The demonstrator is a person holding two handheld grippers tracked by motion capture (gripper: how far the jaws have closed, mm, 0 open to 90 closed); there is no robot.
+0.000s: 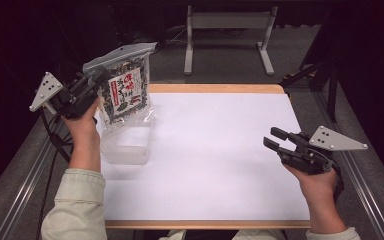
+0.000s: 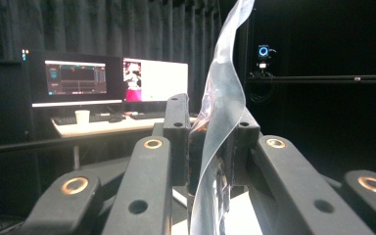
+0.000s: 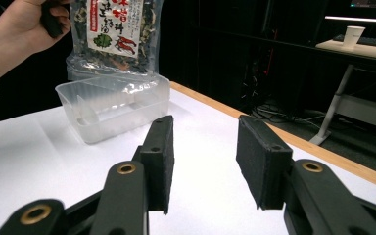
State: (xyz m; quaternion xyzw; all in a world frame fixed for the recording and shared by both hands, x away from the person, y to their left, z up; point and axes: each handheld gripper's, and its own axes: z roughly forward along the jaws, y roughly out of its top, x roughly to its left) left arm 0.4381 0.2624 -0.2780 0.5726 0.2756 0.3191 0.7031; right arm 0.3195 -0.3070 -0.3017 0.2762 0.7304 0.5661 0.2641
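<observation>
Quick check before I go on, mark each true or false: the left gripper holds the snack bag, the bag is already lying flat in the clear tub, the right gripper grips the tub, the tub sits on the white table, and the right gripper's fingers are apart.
1. The left gripper holds the snack bag. True.
2. The bag lies flat in the clear tub. False: it hangs upright, its lower end at the tub's far rim.
3. The right gripper grips the tub. False: it is across the table, away from the tub.
4. The tub sits on the white table. True.
5. The right gripper's fingers are apart, nothing between them. True.
</observation>
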